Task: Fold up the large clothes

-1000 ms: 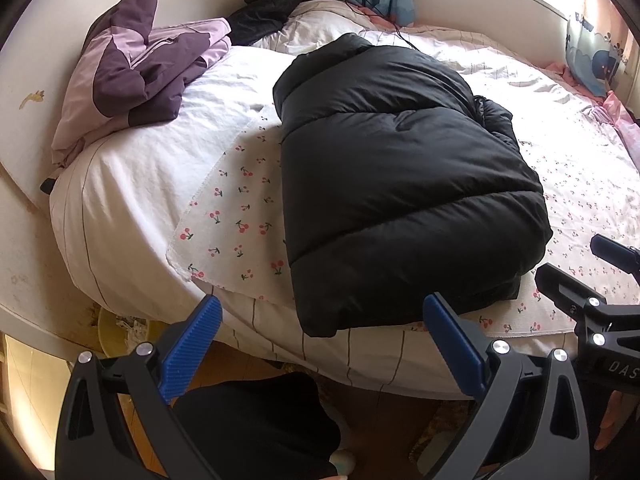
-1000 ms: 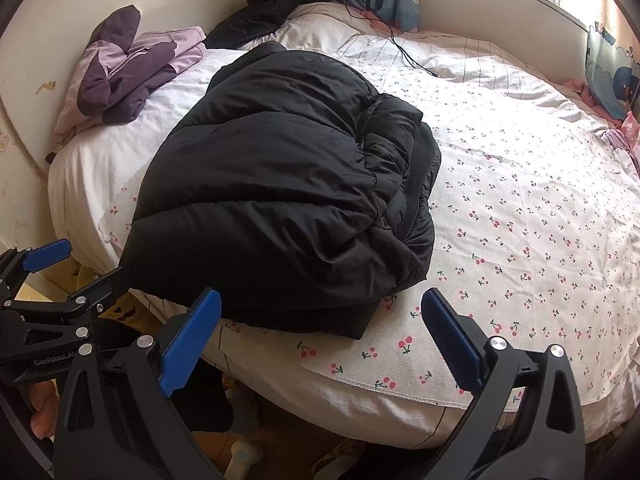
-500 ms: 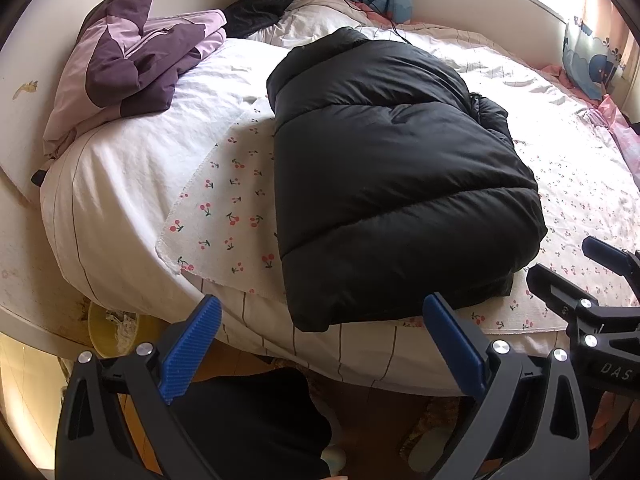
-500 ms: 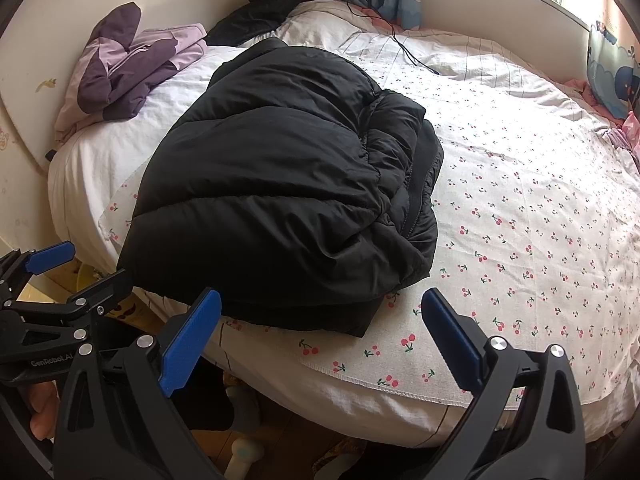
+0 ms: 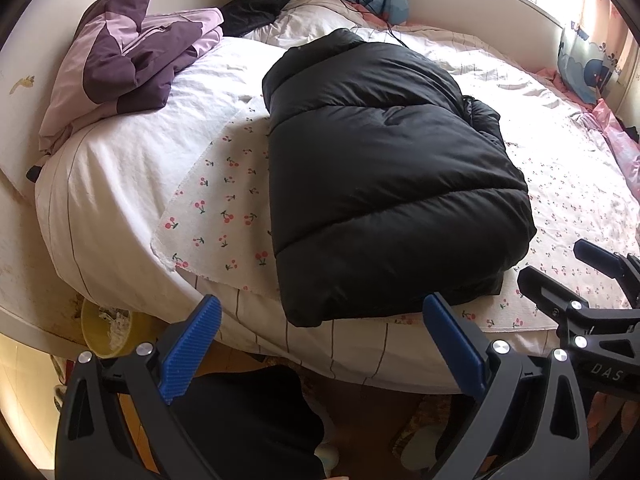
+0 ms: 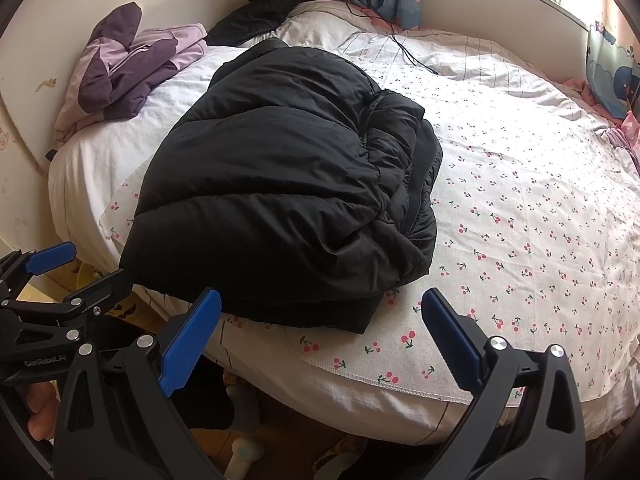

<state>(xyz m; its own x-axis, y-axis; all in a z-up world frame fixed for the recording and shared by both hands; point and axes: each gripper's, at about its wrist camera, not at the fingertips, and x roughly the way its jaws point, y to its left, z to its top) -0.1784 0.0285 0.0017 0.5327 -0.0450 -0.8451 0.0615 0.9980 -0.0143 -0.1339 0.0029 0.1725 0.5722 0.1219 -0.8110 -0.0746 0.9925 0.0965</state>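
The puffy black quilted jacket (image 5: pixel 384 176) lies folded at the bed's (image 5: pixel 120 184) near edge, overhanging slightly; it could spring open or slide off. Left claw (image 5: pixel 320 344) and right claw (image 6: pixel 320 332) hover released, empty.

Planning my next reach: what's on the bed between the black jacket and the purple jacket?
Only bare bedding: between the black jacket and the purple jacket lies white sheet, seen in both wrist views.

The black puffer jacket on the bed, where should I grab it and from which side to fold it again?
Probably grip the black puffer jacket at its near hem, one corner per gripper, coming from the bed's foot edge. That hem overhangs the mattress edge, so fingers can slip under it. Both the left gripper and right gripper are open, empty and already facing that edge.
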